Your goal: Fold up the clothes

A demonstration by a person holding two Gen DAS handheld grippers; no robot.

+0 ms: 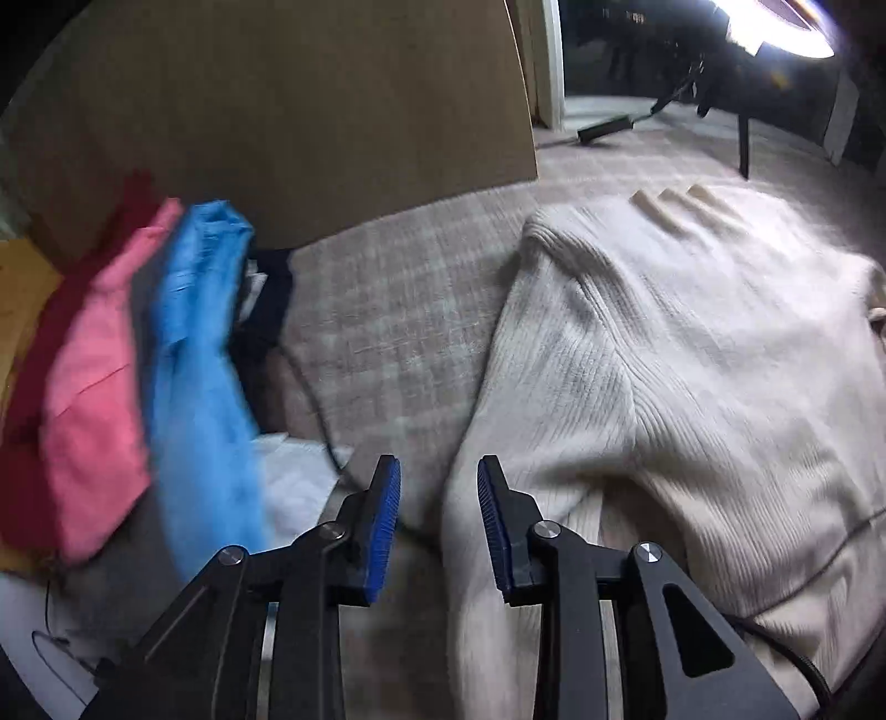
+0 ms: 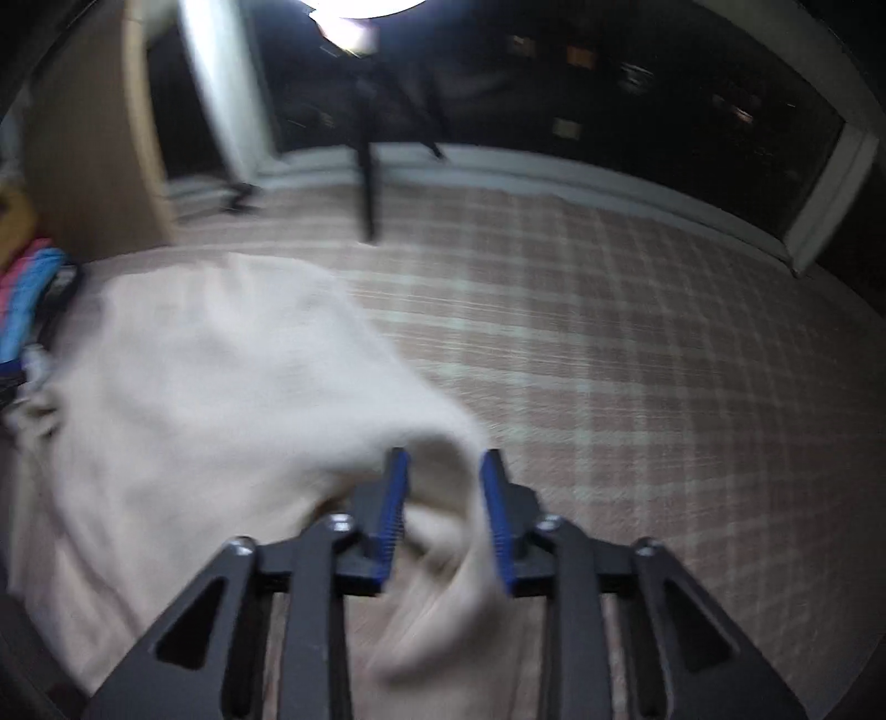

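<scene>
A cream ribbed sweater point(image 1: 692, 360) lies spread on a plaid bedspread point(image 1: 387, 310). My left gripper point(image 1: 437, 465) hovers over the sweater's left edge, jaws open, nothing pressed between the blue pads. In the right wrist view the sweater point(image 2: 221, 387) fills the left half, blurred, over the same bedspread point(image 2: 637, 360). My right gripper point(image 2: 443, 459) stands at the garment's right corner. A loose fold of cream cloth lies between its pads, which stand apart from it, open.
A pile of clothes lies at the left: pink point(image 1: 94, 399), blue point(image 1: 205, 360) and red point(image 1: 33, 482). A wooden panel point(image 1: 277, 111) rises behind it. A bright lamp point(image 1: 775, 22) on a black stand point(image 2: 368, 183) and a dark window point(image 2: 609, 83) are at the back.
</scene>
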